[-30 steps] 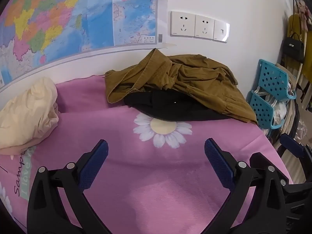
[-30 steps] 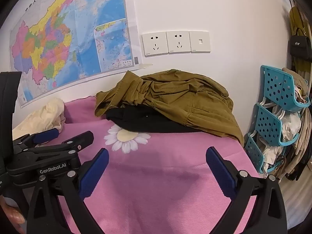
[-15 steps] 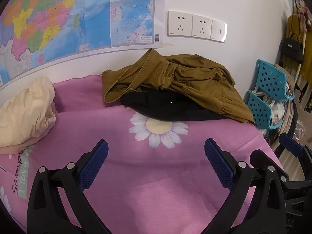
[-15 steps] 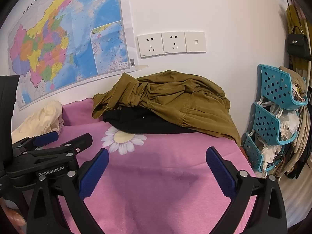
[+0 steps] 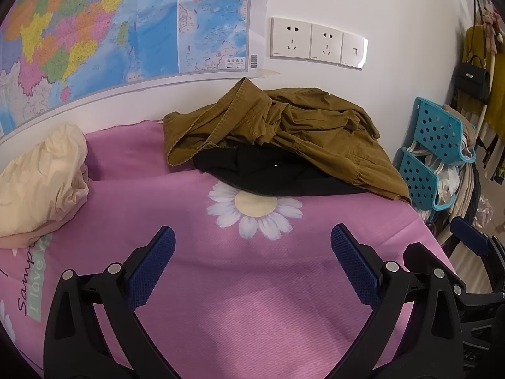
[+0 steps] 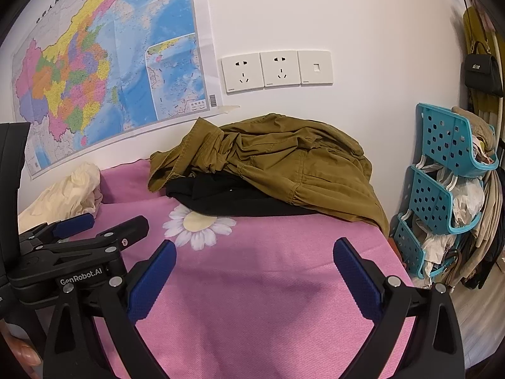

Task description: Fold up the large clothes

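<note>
An olive-brown jacket (image 5: 303,126) (image 6: 284,161) lies crumpled against the wall at the far side of the pink bedsheet (image 5: 252,284) (image 6: 252,284). Under it a black garment (image 5: 271,173) (image 6: 227,199) sticks out toward me. A cream garment (image 5: 41,183) (image 6: 63,195) is bunched at the far left. My left gripper (image 5: 252,255) hovers open over bare sheet, well short of the pile. My right gripper (image 6: 254,268) is open too, nothing between its blue pads. The left gripper's body (image 6: 72,252) shows at the left of the right wrist view.
A daisy print (image 5: 255,208) marks the sheet just in front of the black garment. A teal tiered rack (image 5: 435,151) (image 6: 442,183) stuffed with items stands off the bed's right edge. Wall sockets (image 6: 274,69) and a map (image 6: 107,72) are on the wall behind.
Both grippers have pulled back and risen slightly, so the clothing pile sits a little higher and farther in both views. Jaws stay open. The clothes have not moved.
</note>
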Available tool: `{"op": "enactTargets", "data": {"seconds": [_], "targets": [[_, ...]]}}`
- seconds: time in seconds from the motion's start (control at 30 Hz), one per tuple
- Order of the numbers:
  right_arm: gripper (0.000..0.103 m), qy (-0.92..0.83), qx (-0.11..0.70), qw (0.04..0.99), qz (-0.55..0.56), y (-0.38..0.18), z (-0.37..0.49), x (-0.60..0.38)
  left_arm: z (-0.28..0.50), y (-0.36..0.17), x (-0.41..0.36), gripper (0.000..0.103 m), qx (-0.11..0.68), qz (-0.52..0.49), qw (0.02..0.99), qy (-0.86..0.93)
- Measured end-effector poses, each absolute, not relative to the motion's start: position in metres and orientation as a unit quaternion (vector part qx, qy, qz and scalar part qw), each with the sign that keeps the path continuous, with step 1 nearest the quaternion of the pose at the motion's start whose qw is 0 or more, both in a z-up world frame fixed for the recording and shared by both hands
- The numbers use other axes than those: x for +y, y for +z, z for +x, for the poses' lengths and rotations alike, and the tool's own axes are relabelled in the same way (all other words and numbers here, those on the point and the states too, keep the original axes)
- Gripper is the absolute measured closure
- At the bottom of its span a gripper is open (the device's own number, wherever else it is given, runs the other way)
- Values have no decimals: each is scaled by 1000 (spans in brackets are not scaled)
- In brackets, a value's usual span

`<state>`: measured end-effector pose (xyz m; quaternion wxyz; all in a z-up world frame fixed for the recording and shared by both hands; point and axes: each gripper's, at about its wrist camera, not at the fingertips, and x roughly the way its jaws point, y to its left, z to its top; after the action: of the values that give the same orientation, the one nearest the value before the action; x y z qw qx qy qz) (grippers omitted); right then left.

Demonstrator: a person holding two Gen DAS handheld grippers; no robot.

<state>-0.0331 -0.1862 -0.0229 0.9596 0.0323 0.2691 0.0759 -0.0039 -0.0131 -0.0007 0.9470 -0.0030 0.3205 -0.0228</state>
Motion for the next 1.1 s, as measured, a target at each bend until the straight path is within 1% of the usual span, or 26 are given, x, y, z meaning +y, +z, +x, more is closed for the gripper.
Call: {"op": "enactTargets", "data": {"seconds": [1.1], "targets": [[6, 71, 264, 962, 31, -21, -37, -192, -6, -1, -14, 5, 320, -8, 947, -21]]}}
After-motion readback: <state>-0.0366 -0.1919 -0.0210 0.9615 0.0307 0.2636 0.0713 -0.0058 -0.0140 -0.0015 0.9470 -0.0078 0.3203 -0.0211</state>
